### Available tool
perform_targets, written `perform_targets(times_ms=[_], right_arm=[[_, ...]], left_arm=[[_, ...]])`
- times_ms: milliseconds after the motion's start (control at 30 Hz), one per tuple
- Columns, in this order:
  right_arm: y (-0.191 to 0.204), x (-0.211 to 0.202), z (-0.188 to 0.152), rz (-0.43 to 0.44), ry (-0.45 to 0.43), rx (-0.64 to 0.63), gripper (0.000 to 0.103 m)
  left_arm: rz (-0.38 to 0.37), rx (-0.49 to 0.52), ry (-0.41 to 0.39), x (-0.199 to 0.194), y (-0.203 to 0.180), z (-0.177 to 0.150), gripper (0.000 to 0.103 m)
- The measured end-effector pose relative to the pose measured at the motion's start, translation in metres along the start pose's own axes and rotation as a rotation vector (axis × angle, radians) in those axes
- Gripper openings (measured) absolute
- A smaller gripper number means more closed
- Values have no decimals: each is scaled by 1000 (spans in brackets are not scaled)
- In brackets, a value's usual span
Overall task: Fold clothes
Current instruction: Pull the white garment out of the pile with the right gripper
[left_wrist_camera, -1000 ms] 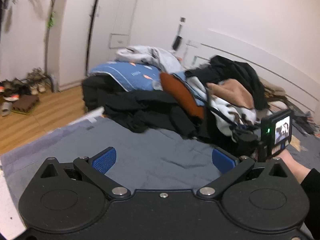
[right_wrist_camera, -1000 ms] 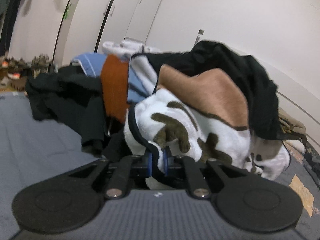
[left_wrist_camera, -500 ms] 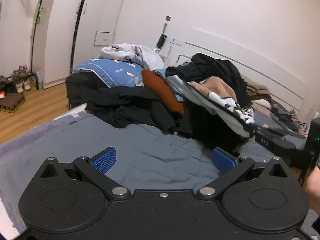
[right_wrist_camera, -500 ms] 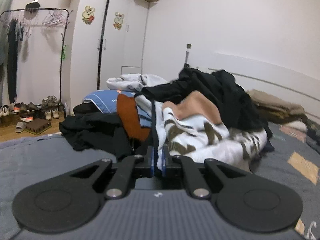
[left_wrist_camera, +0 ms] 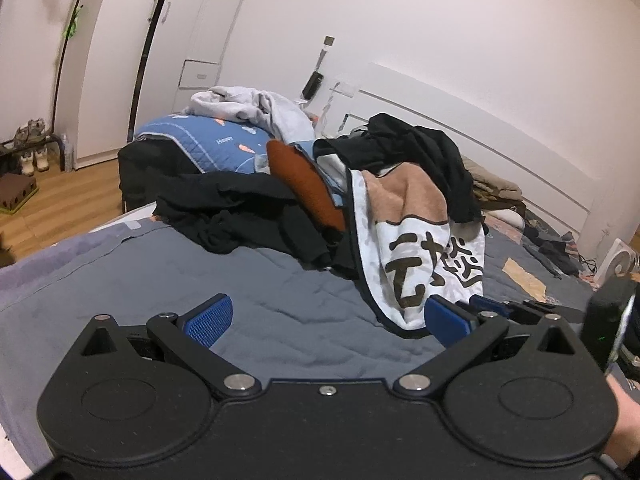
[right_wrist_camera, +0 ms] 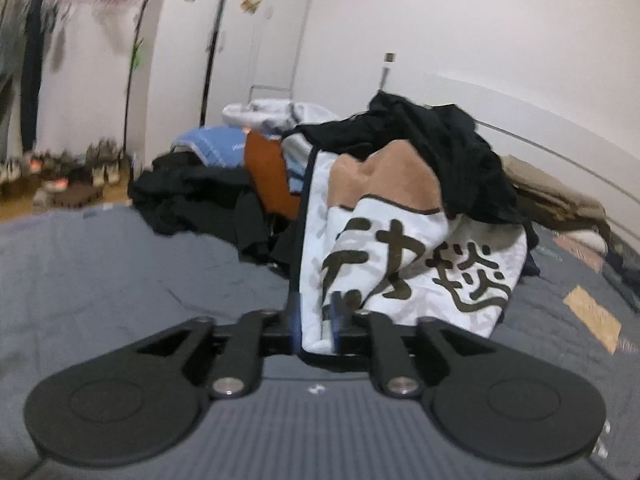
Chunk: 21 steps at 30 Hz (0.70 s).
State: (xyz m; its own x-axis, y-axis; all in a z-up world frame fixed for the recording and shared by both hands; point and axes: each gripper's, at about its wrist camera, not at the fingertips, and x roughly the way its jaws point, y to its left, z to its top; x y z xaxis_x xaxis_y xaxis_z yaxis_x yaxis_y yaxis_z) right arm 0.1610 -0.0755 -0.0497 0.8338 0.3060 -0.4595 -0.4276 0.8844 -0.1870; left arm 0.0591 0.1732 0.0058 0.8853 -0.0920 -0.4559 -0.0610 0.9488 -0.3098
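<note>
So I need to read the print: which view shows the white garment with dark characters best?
The left wrist view: sharp, and the white printed garment hangs in full, from the pile to the bed. The right wrist view is closer but blurred; there the right gripper, its jaws opening, hides the hem.

White blanket [right_wrist_camera: 404, 264] with a tan patch, dark trim and big dark brown characters. Bedcover [left_wrist_camera: 248, 300] is plain slate grey. Pile behind: black clothes [left_wrist_camera: 240, 208], a rust-orange piece [left_wrist_camera: 304, 180], blue quilted pillow [left_wrist_camera: 208, 144] with tiny orange prints.
</note>
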Motion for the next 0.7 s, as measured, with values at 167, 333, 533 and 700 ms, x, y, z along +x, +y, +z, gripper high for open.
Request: perform_targets(times_ms=[167,333,533,700], right_arm=[[7,31,-10,-31,20,-26,61],[11,79,-22,-77,88,-133,62],[-5,125,-11,-154,61,-54,62],[-18,157,2,-201,63,6,70]], left_arm=[[11,-24,8,5,7,1,103],[14,-36,16,9,10,2,103],[19,-34,28,16,11,0,103],[22,-33,34,20,10,-1,103]])
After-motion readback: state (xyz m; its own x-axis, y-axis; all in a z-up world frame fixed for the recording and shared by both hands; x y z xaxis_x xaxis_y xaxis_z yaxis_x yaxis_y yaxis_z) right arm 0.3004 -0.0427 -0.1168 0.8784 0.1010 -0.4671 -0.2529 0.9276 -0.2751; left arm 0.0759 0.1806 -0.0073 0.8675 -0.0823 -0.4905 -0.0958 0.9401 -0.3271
